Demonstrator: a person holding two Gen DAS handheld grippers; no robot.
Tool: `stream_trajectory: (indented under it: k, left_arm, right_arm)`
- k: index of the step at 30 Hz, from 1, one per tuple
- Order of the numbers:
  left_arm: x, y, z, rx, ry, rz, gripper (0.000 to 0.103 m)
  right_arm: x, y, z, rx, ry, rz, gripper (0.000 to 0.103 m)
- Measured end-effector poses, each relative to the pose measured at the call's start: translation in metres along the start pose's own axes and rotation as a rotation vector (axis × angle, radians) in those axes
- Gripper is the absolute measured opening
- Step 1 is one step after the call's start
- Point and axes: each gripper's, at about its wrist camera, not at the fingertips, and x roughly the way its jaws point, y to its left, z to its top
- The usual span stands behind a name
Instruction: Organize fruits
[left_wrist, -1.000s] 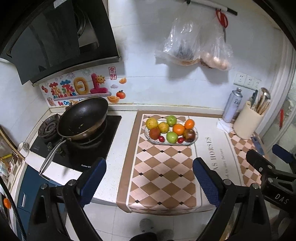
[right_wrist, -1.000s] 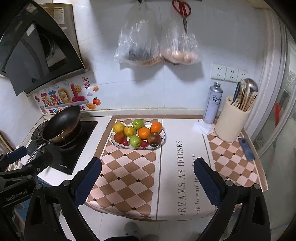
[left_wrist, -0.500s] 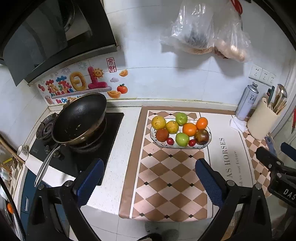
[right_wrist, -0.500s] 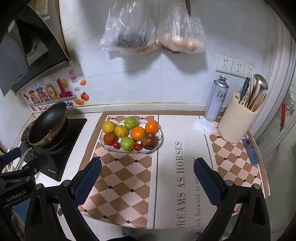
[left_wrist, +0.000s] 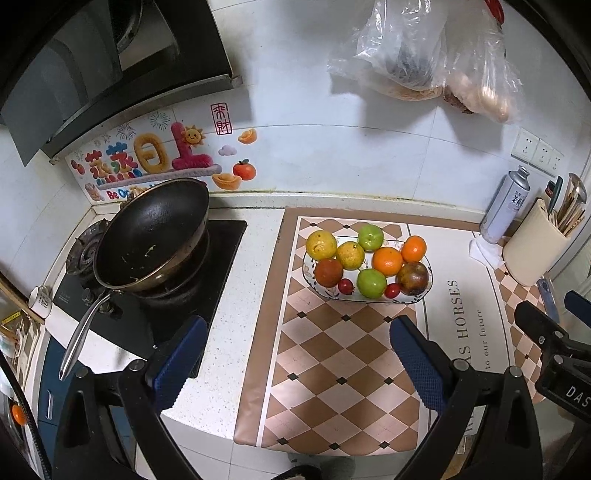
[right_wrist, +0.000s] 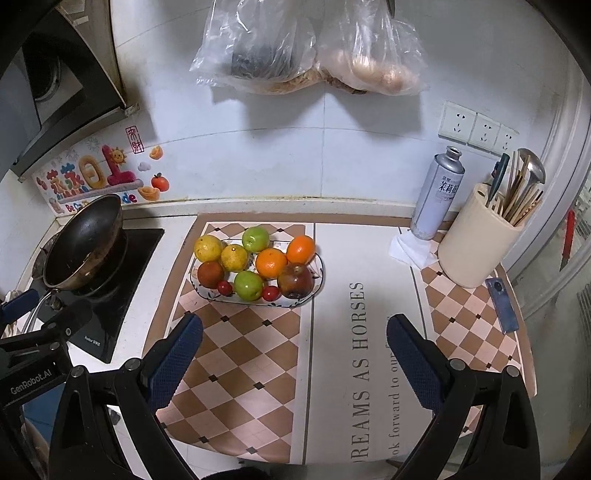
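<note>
White tile backs a kitchen worktop (right_wrist: 177, 240) laid with a checkered mat (right_wrist: 251, 354), and the landmark on it is a shallow glass tray (right_wrist: 320, 275). All the fruit in view lies in that tray, sorted roughly by kind: two yellow citrus (right_wrist: 221, 253) at its far left, a dark red fruit (right_wrist: 210, 274) at its near left, two oranges (right_wrist: 284, 256) toward its right, a green apple (right_wrist: 255, 238) at its far edge and another (right_wrist: 248, 285) at its near edge, a brownish apple (right_wrist: 295, 281) at its near right, and two small red fruits (right_wrist: 270, 292) along its front. No fruit lies loose on the mat around the tray.

Both tools hang well short of the tray's near side. The left claw (left_wrist: 295, 363) is spread wide and holds nothing; the right claw (right_wrist: 293, 363) is likewise spread and holds nothing.

That fits either fruit waiting to be taken out and regrouped, or a sorting already finished. If any piece is handled, I judge it best to come down from above on an outer fruit, since the round pieces touch and could roll, and the small red ones would need a gentle pinch.
</note>
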Motion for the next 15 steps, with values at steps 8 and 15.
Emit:
stream_trajectory:
  k: [8, 15]
  left_arm:
    - [0.004, 0.002, 0.0019, -0.003, 0.002, 0.0, 0.102]
    - [0.004, 0.0033, 0.0011, -0.007, 0.008, -0.006, 0.102]
  right_arm:
    - [-0.0001, 0.0038, 0.0018, -0.009, 0.002, 0.004, 0.102]
    - [0.0004, 0.0047, 0.0022, -0.017, 0.004, -0.001, 0.102]
